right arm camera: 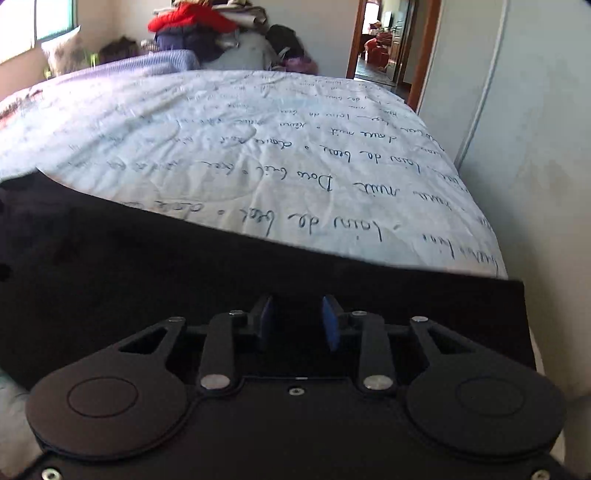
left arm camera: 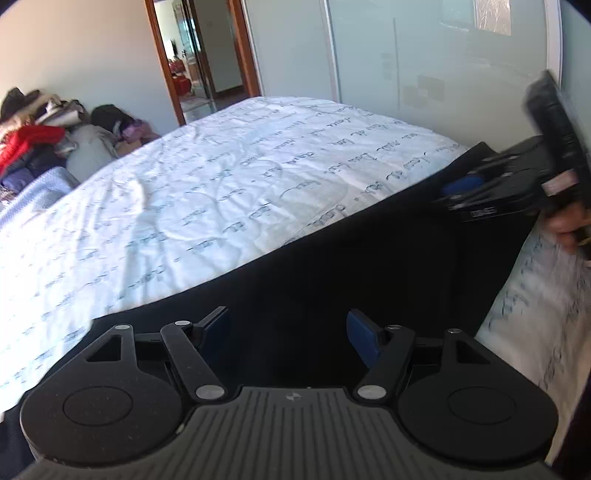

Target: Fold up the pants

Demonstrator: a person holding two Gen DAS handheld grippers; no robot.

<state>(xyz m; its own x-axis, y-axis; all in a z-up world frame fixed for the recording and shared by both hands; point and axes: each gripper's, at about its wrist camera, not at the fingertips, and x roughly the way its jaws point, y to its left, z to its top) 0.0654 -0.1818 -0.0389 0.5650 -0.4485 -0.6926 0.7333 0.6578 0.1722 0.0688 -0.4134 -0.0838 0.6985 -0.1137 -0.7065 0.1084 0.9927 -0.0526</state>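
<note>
1. The left gripper (left arm camera: 288,332) has its jaws standing well apart over black cloth, with nothing pinched between the blue pads (left arm camera: 364,338).
2. The right gripper (right arm camera: 297,321) has its jaws narrower but with a clear gap; the cloth lies under and ahead of them, and I cannot tell that any of it is caught. It also shows, blurred, at the right edge of the left wrist view (left arm camera: 480,188).
3. The pants (left arm camera: 369,258) are one black garment spread along the near edge of the bed (left arm camera: 221,177), stretching between the two grippers, with a straight far edge lying on the sheet.
4. Handling, as a judgement: the fabric looks soft, light and limp, so it will sag and drag unless lifted by two points at once. The best hold is probably the far edge or the corners, one per gripper, pinching all layers. The dark cloth hides seams and layers, so the waistband and hems cannot be told apart here.
5. Count: one pair of pants, two grippers, one bed with a script-printed sheet, and one heap of clothes (right arm camera: 199,26) beyond the bed by the wall.
</note>
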